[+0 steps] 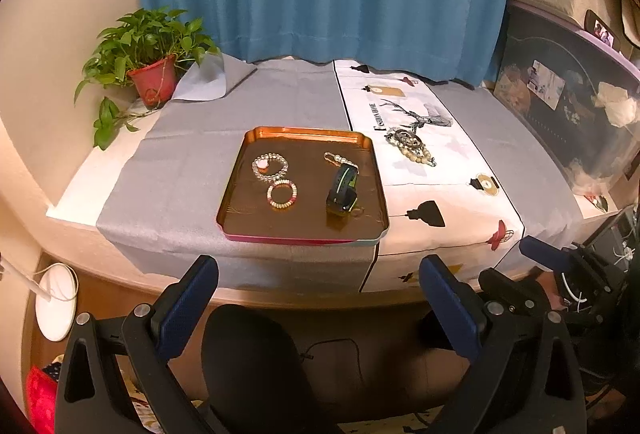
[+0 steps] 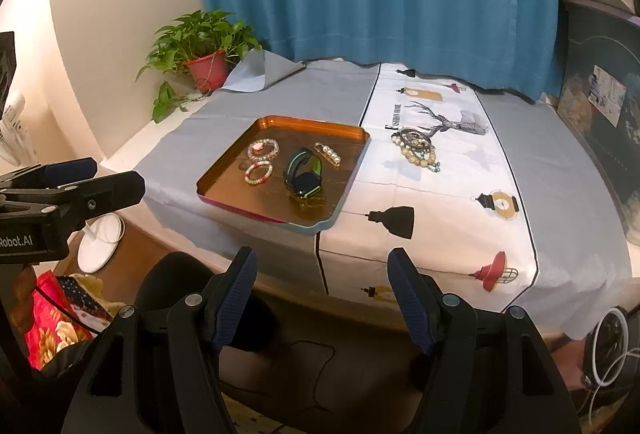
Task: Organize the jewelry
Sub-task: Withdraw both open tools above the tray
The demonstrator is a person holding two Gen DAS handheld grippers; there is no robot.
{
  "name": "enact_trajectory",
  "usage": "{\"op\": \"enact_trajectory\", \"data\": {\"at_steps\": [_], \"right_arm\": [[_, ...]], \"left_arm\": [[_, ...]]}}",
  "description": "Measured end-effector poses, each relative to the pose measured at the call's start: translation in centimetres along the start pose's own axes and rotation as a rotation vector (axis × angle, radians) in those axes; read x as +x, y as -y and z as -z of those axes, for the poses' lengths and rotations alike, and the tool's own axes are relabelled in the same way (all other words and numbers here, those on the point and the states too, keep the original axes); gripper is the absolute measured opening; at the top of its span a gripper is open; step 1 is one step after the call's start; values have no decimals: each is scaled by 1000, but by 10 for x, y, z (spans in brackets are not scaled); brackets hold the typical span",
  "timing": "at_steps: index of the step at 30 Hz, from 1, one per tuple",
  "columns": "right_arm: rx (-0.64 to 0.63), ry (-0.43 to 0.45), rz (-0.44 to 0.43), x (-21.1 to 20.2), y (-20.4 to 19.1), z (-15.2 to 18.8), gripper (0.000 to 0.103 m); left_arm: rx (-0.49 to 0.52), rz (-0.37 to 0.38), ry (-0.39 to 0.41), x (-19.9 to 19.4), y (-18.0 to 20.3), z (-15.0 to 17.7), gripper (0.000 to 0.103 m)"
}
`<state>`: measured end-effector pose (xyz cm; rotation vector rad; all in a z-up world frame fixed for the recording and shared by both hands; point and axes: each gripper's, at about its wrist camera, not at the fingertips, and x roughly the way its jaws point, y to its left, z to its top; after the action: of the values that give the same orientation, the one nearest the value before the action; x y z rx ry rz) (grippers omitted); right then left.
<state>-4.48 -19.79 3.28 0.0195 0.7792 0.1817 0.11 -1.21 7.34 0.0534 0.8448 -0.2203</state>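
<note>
— What's in the tray [image 1: 240, 193]?

— A clear bead ring [image 1: 269, 165] at ten o'clock, a pink one [image 1: 282, 196] just under it, and a watch [image 1: 341, 191] at three.

— And the rest?

— A bead pile [image 1: 412, 145] sits on the white cloth [image 1: 440, 193], at two o'clock from the tray.

— The grippers?

— The left gripper [image 1: 318, 298] and right gripper [image 2: 322, 294] both gape wide, holding nothing.

Warm indoor light, fairly bright; my fisheye bends edges, corners go black, the tray [image 1: 236, 189] perhaps glares slightly.
</note>
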Motion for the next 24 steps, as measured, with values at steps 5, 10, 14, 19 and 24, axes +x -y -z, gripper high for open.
{"op": "enact_trajectory", "data": {"at_steps": [5,10,14,19,24], "right_arm": [[12,-15,2,1,1,3,69],[17,-18,3,3,3,2,69],[23,-24,5,8,7,3,69],[35,-33,7,14,12,3,69],[50,-41,12,19,19,4,69]], "left_arm": [[0,-2,-2,0,1,0,100],[-2,-4,-12,4,1,2,100],[5,-6,-18,8,2,2,100],[10,-4,-30,14,3,0,100],[16,-4,-43,19,7,-2,100]]}}
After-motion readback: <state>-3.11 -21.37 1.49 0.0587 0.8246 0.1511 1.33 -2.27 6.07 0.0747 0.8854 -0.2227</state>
